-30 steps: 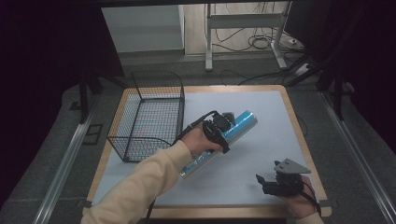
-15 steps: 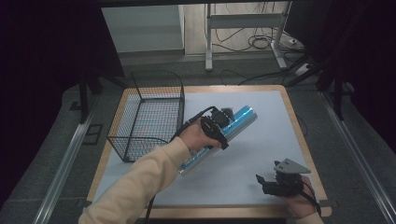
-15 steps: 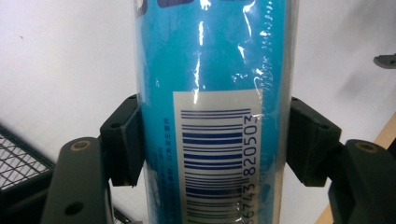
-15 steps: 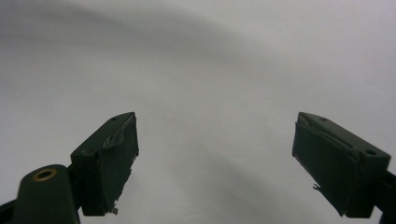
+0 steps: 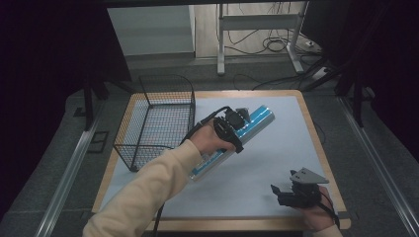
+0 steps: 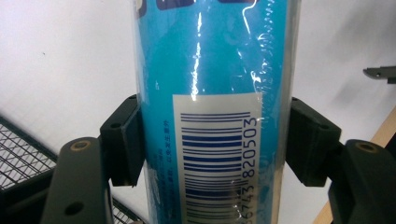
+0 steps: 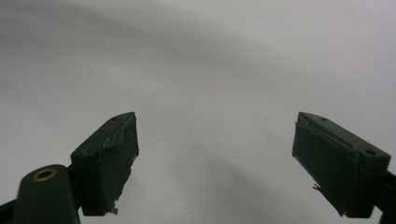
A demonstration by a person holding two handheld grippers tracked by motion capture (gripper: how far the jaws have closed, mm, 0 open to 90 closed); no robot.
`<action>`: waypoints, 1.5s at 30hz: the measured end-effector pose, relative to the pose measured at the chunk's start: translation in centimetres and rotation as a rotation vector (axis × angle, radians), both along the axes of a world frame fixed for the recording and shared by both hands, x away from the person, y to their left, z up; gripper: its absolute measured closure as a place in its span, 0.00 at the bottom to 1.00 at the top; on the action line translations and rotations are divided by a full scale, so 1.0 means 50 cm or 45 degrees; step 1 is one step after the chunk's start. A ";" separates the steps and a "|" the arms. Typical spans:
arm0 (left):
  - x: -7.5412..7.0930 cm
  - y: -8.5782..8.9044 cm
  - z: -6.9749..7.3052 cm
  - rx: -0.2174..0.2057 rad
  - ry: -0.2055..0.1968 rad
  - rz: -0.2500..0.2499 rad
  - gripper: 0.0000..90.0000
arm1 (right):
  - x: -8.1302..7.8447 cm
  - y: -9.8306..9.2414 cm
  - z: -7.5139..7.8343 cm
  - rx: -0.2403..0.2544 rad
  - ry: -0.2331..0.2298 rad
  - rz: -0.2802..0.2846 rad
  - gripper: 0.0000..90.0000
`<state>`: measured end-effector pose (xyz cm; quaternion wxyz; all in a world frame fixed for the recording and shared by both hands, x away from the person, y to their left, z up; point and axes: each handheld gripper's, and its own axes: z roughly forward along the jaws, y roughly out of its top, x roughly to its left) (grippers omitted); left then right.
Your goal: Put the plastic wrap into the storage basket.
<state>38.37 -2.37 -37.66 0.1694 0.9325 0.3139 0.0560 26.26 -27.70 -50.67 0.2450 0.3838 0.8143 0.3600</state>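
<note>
A long blue cylindrical pack [image 5: 258, 118] in shiny wrap, with a barcode label [image 6: 215, 154], slants across the middle of the white table top. My left gripper [image 5: 233, 127] is shut on it about the middle, and the black pads [image 6: 122, 140] press on both its sides. The pack's lower end [image 5: 205, 167] shows below the hand. At the near right, my right gripper [image 5: 279, 191] stands open over the bare white surface, with nothing between its jaws [image 7: 215, 154].
A black wire basket [image 5: 158, 123] stands at the left of the table, just left of the held pack. The white mat [image 5: 276, 148] has a wooden rim [image 5: 316, 143]. Cables and a metal stand's legs lie on the floor beyond the far edge.
The left gripper and the blue pack have shifted slightly up and toward the far side. The right gripper has stayed where it was.
</note>
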 end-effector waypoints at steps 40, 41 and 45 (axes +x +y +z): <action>0.032 0.016 0.083 -0.018 -0.090 0.057 0.35 | 0.000 -0.004 0.003 0.009 -0.004 -0.005 0.16; 0.033 0.017 0.085 -0.018 -0.090 0.057 0.35 | 0.000 -0.004 0.002 0.008 -0.004 -0.004 0.16; 0.039 0.024 0.092 -0.017 -0.096 0.070 0.35 | 0.000 -0.004 0.003 0.008 -0.004 -0.004 0.16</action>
